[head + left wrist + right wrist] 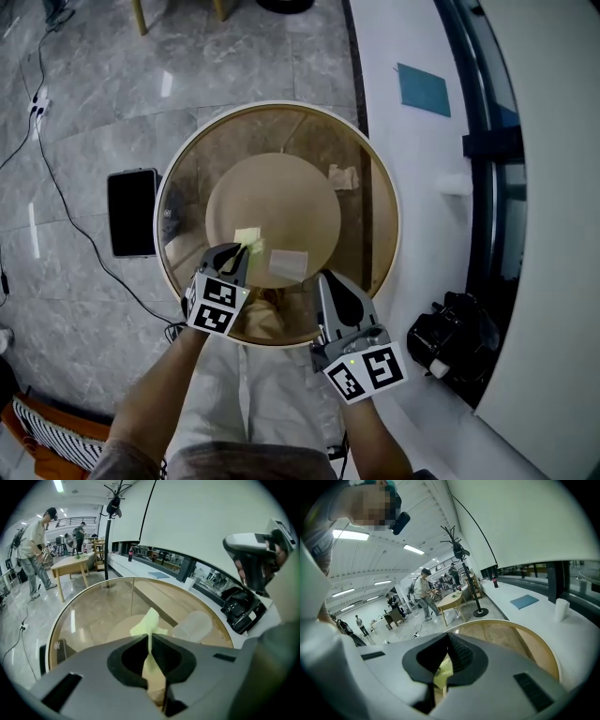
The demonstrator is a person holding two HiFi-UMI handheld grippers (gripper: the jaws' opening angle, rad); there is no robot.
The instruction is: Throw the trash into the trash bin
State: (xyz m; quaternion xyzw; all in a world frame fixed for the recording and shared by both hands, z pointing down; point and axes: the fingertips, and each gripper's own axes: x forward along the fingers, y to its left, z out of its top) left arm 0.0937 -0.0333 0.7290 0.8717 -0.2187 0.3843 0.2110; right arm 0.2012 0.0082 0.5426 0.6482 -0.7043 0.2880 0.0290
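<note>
Head view: the left gripper (pixel 240 251) holds a yellow scrap (pixel 248 236) above the glass table (pixel 371 234), and another scrap (pixel 343 176) lies there. Left gripper view: jaws clamp only the scrap's thin fold, so it may slip free in carrying. Right gripper view: the right gripper (pixel 447 634) is closed, seemingly empty.

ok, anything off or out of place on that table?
Only litter: a crumpled beige scrap lies loose towards the far right of the glass table, and a pale sheet lies flat near its middle. The left gripper is shut on a yellow-green paper. Nothing looks spilled or broken.
</note>
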